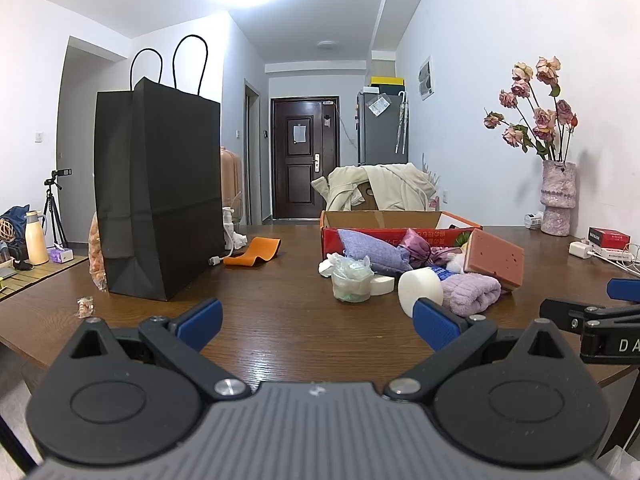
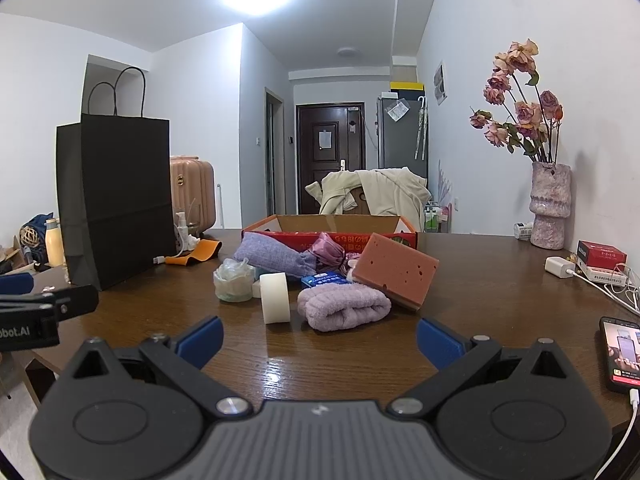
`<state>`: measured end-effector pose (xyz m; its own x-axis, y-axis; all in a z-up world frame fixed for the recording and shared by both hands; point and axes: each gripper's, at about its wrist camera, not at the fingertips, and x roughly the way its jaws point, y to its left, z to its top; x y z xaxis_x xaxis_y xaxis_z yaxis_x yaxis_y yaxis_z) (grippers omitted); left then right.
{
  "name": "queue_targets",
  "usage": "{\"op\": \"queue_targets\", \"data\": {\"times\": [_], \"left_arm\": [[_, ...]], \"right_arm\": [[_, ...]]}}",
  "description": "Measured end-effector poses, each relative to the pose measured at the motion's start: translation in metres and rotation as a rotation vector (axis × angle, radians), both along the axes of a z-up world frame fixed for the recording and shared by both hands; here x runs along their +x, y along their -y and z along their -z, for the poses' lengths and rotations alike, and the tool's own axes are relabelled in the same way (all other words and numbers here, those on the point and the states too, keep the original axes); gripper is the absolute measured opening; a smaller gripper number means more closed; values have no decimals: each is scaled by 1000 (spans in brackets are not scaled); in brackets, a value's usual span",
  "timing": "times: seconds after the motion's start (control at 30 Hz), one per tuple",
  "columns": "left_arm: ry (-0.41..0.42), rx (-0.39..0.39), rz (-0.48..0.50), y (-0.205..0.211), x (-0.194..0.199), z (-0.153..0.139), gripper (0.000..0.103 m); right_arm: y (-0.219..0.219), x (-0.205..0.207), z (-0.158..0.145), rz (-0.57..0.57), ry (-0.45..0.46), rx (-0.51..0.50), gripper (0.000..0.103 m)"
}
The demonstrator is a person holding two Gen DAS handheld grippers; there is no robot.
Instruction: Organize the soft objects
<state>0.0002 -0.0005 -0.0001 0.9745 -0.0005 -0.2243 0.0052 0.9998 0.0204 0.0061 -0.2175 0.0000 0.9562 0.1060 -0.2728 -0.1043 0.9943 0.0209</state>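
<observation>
Wooden bench (image 2: pixel 480 300) carries everything: a black paper bag (image 2: pixel 116 200) at ten o'clock, an open cardboard box (image 2: pixel 336 226) at twelve, and before it the soft heap of pink sponge (image 2: pixel 394 270), lilac towel roll (image 2: pixel 344 306) and white foam roll (image 2: pixel 275 296). Left claw (image 1: pixel 316 322) and right claw (image 2: pixel 318 338) both gape wide, holding nothing.

Bare table (image 2: pixel 320 360) lies before the soft pile (image 2: pixel 344 310); black bag (image 2: pixel 114 200) stands left.
</observation>
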Motion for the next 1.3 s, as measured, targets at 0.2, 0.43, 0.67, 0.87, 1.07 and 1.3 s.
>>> {"op": "queue_targets", "data": {"times": [0.2,0.43,0.67,0.87,1.07,1.3], "left_arm": [[1,2,0,-1,-1,1,103],[4,4,1,1,1,1,103],[8,3,1,1,1,1,103],[5,4,10,-1,2,-2,103],[14,3,22,0,1,-2,103],[33,-31,9,-1,12,-9,103]], "right_arm": [[0,0,0,0,-1,2,103],[-1,1,0,2,-3,1,103],[-2,2,0,3,-9,-4,103],[-1,2,0,3,-9,-1,103],[0,2,1,6,-17,0,103],[0,7,1,-7,-8,-18,103]]}}
